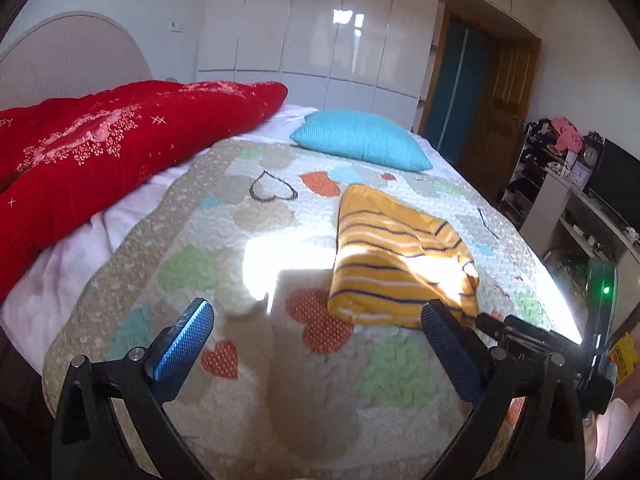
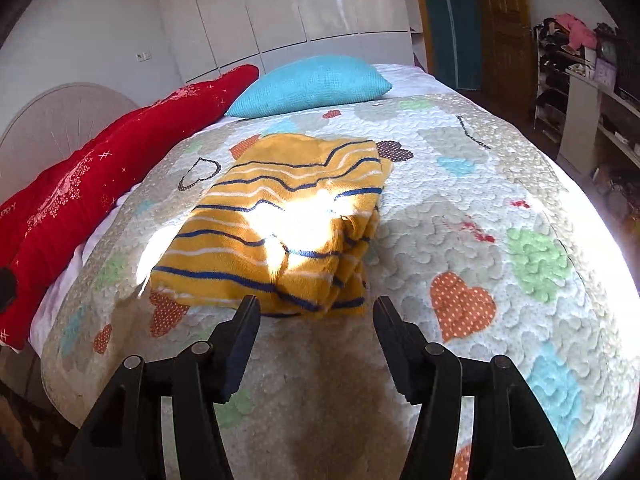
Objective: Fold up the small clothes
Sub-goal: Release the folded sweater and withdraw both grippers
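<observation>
The left claw point(image 1: 316, 312) is seen with its jaws spread wide and nothing between them; only the heart-patterned quilt point(image 1: 256, 392) is framed in the gap. Its blue-padded fingers point(image 1: 182, 344) are held above the bedcover, clear of the fabric. From this claw, the folded yellow striped garment point(image 1: 396, 256) is found at about one o'clock, just beyond the right-hand finger. The tip of the other tool is caught at three o'clock, by the edge of the left wrist view.

The right claw point(image 2: 316, 306) is held partly open, narrower than the left, and nothing is gripped; no cloth is pressed by its pads. The folded yellow striped garment point(image 2: 280, 224) lies directly ahead at twelve o'clock, its near edge just past the fingertips and apart from them. The garment is laid flat in a compact rectangle on the quilt point(image 2: 460, 208), with a bright patch of sunlight across its middle.

Farther out, a turquoise pillow point(image 2: 312, 84) is set at twelve o'clock beyond the garment, and a red embroidered duvet point(image 2: 80, 200) is bunched along the bed's edge at ten o'clock. White glossy wardrobe doors point(image 2: 280, 8) are seen behind the bed, and cluttered shelves point(image 2: 568, 64) at two o'clock.
</observation>
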`<state>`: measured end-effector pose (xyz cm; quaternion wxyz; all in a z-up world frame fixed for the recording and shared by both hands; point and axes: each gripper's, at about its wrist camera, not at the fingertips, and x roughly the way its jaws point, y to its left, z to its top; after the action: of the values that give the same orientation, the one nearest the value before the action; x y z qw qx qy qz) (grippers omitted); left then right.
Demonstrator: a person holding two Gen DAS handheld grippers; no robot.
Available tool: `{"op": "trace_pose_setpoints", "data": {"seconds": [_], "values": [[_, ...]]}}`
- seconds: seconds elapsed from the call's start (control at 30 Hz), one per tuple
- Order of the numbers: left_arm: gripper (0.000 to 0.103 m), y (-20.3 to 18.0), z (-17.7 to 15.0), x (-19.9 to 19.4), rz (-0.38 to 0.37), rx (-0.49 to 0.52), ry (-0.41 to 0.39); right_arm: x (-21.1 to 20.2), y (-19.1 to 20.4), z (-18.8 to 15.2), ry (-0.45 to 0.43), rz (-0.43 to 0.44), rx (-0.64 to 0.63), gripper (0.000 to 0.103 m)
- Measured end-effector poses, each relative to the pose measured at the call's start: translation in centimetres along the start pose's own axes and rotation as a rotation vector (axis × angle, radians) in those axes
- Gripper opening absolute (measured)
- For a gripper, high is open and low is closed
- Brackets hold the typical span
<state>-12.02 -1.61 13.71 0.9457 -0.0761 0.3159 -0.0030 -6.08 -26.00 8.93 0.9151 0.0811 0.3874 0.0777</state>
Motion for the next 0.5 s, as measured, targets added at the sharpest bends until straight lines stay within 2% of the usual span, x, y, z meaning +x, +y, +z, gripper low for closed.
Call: {"op": "trace_pose_setpoints", "data": {"seconds": [0.2, 0.37, 0.5], "values": [[0.103, -0.5, -2.6, -0.4, 0.042, 0.027, 0.058, -2.5, 1.0, -1.6, -0.007, 0.035, 0.025, 0.073], [0.103, -0.3, -3.2, 0.9, 0.082, 0.041, 0.102, -2.0, 2.8, -2.3, 0.011, 0.023, -0.021, 0.074], [0.103, -0.2, -3.4, 1.5, 0.153, 0.065, 0.115, -1.1, 3.4, -2.9, 0.035, 0.026, -0.036, 0.075]]}}
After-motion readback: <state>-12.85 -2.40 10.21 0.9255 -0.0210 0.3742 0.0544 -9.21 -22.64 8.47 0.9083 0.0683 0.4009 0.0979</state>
